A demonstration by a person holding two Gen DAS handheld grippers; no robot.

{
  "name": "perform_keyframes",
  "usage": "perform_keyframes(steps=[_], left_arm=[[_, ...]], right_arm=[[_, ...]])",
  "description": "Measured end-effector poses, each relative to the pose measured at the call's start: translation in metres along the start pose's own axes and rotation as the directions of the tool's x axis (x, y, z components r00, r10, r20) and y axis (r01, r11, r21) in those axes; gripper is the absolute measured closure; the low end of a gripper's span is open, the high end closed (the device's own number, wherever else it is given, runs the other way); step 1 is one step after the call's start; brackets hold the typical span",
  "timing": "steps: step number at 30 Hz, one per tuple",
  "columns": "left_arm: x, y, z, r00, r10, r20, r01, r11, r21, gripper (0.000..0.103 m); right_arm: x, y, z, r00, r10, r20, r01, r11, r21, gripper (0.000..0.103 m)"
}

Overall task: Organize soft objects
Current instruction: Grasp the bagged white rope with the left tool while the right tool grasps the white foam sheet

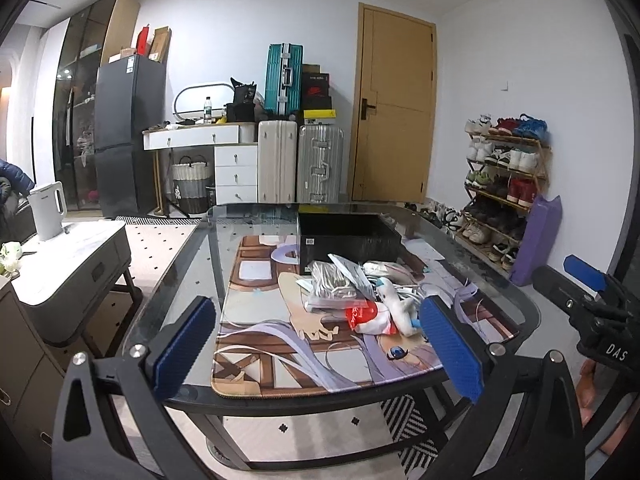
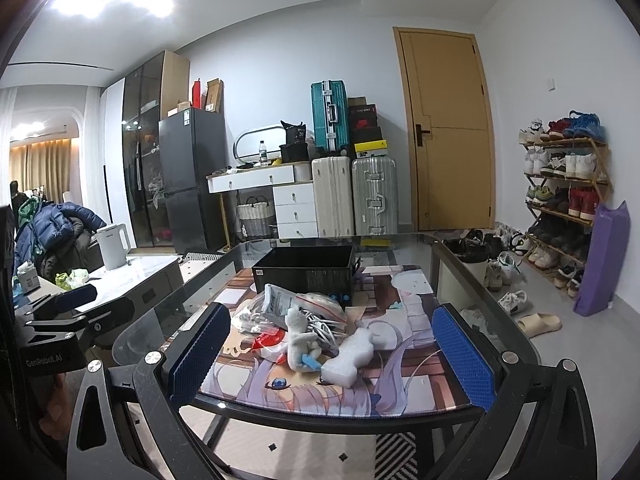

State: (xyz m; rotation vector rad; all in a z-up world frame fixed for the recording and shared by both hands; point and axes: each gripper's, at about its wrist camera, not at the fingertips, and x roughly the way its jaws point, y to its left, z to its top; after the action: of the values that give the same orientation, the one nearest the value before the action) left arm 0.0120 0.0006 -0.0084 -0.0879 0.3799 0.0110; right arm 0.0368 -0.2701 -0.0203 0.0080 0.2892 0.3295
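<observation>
**Both grippers wide, nothing held**

Here your left gripper point(image 1: 316, 344) and right gripper point(image 2: 332, 356) hang spread apart, empty, short of the tabletop point(image 1: 180, 280). Soft pile: white plush point(image 2: 298, 344), foam block point(image 2: 348, 356), bags, on the printed mat point(image 2: 420, 380) before the black box point(image 2: 304, 276).

Both grippers, left point(image 1: 316, 348) and right point(image 2: 332, 354), have black frames, silver screws and blue ribbed fingers point(image 1: 182, 346); bodies read "DAS" and "GenRobot.AI".

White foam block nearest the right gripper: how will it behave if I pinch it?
The white foam block looks like packing foam, so probably very light and squashy. It lies loose on the printed mat, leaning against the plush toy, so a nudge likely slides it.
</observation>
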Motion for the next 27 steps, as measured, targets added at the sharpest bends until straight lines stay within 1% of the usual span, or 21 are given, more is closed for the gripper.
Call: perform_keyframes(steps=[2,3,4,5,6,8,11,14,16,17,19,21,22,23,24,25,26,27], left_arm=[[0.003,0.001,0.001,1.000,-0.013,-0.020,0.013,1.000,-0.008,0.001],[0.007,0.002,0.001,0.998,-0.040,-0.053,0.039,0.999,-0.012,0.008],[0.012,0.003,0.000,0.993,-0.075,-0.090,0.073,0.997,-0.026,0.014],[0.015,0.003,-0.001,0.990,-0.091,-0.106,0.087,0.995,-0.037,0.019],[0.018,0.005,-0.003,0.988,-0.099,-0.119,0.093,0.994,-0.052,0.019],[0.017,0.003,-0.002,0.989,-0.087,-0.117,0.082,0.996,-0.047,0.017],[0.017,0.001,0.001,0.991,-0.069,-0.114,0.066,0.997,-0.038,0.012],[0.026,-0.001,0.009,0.991,-0.049,-0.126,0.048,0.999,-0.010,0.011],[0.036,-0.005,0.019,0.991,-0.038,-0.130,0.042,0.999,0.027,0.008],[0.042,-0.007,0.024,0.990,-0.038,-0.137,0.044,0.998,0.044,0.007],[0.057,-0.009,0.034,0.985,-0.046,-0.167,0.057,0.996,0.065,0.006],[0.078,-0.005,0.041,0.973,-0.078,-0.219,0.089,0.995,0.044,0.006],[0.094,-0.001,0.045,0.962,-0.099,-0.255,0.110,0.994,0.027,0.006],[0.104,0.000,0.046,0.955,-0.102,-0.277,0.114,0.993,0.026,0.006],[0.115,0.000,0.047,0.945,-0.098,-0.313,0.116,0.993,0.039,0.006],[0.130,-0.002,0.047,0.933,-0.085,-0.349,0.113,0.992,0.061,0.006],[0.141,-0.003,0.047,0.925,-0.064,-0.373,0.101,0.992,0.081,0.006],[0.154,-0.003,0.047,0.915,-0.040,-0.400,0.088,0.991,0.101,0.007]], right_arm=[[0.001,0.000,0.001,1.000,-0.026,-0.012,0.026,1.000,-0.003,0.000],[0.000,-0.001,0.002,0.998,-0.064,-0.013,0.064,0.998,0.003,0.000],[0.000,-0.003,0.003,0.996,-0.085,-0.017,0.086,0.996,0.013,0.000],[0.001,-0.005,0.003,0.997,-0.079,-0.025,0.080,0.997,0.023,0.000],[0.001,-0.008,0.003,0.997,-0.066,-0.033,0.067,0.997,0.032,0.000],[0.004,-0.010,0.003,0.997,-0.059,-0.044,0.061,0.998,0.036,0.000],[0.009,-0.008,0.006,0.997,-0.038,-0.060,0.039,0.999,0.018,0.000],[0.026,-0.005,0.013,0.994,-0.010,-0.109,0.009,1.000,-0.017,0.000],[0.047,-0.005,0.018,0.985,0.005,-0.170,-0.010,1.000,-0.029,0.000],[0.060,-0.006,0.019,0.979,0.028,-0.201,-0.033,0.999,-0.023,0.000],[0.080,-0.009,0.022,0.964,0.044,-0.261,-0.050,0.999,-0.016,0.000],[0.104,-0.011,0.024,0.943,0.052,-0.328,-0.063,0.998,-0.021,0.000],[0.118,-0.013,0.025,0.928,0.066,-0.366,-0.078,0.997,-0.018,0.000],[0.126,-0.014,0.024,0.918,0.076,-0.389,-0.088,0.996,-0.013,0.000],[0.139,-0.017,0.024,0.901,0.087,-0.425,-0.096,0.995,-0.001,0.000],[0.152,-0.020,0.024,0.883,0.089,-0.460,-0.095,0.995,0.010,0.000],[0.158,-0.021,0.022,0.874,0.089,-0.478,-0.093,0.996,0.016,0.000],[0.169,-0.023,0.021,0.856,0.088,-0.509,-0.092,0.996,0.018,0.000]])
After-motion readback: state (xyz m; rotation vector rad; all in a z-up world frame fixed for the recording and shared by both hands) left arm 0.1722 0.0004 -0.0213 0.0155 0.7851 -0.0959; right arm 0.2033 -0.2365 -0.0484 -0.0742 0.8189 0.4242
